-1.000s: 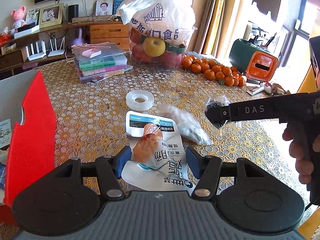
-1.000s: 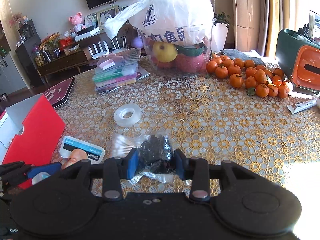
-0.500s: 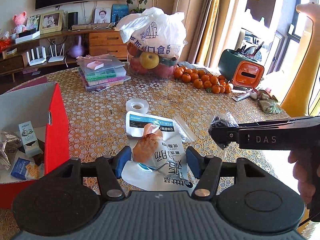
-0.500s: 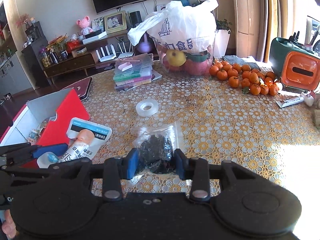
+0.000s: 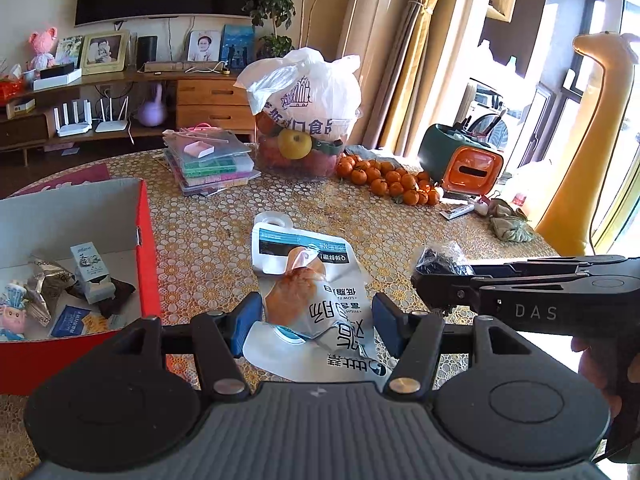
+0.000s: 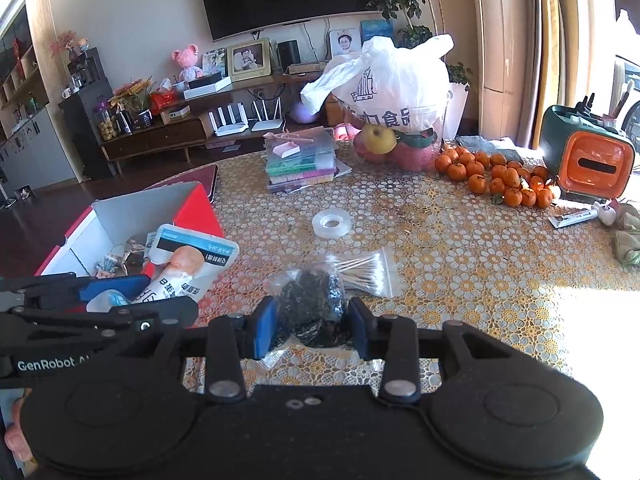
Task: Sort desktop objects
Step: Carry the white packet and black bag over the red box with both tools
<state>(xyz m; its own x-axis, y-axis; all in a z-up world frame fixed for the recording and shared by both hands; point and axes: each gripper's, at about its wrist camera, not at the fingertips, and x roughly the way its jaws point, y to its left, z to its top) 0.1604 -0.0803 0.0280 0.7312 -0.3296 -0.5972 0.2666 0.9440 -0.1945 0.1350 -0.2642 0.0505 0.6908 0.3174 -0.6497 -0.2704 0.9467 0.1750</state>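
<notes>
Carrying a food pouch [image 5: 316, 308] clamped in the left gripper [image 5: 314, 322] and a small dark-filled bag [image 6: 310, 306] clamped in the right gripper [image 6: 310, 322], both lifted off the table, each should clear the wall of the red box [image 5: 144, 256], to the left, before release.

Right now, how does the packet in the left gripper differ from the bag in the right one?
The snack pouch is white, printed, flat and large; the small bag is clear, bunched, full of dark bits. The pouch far overhangs the left gripper; the bag barely overhangs the right gripper. Both are gripped, off the table.
</notes>
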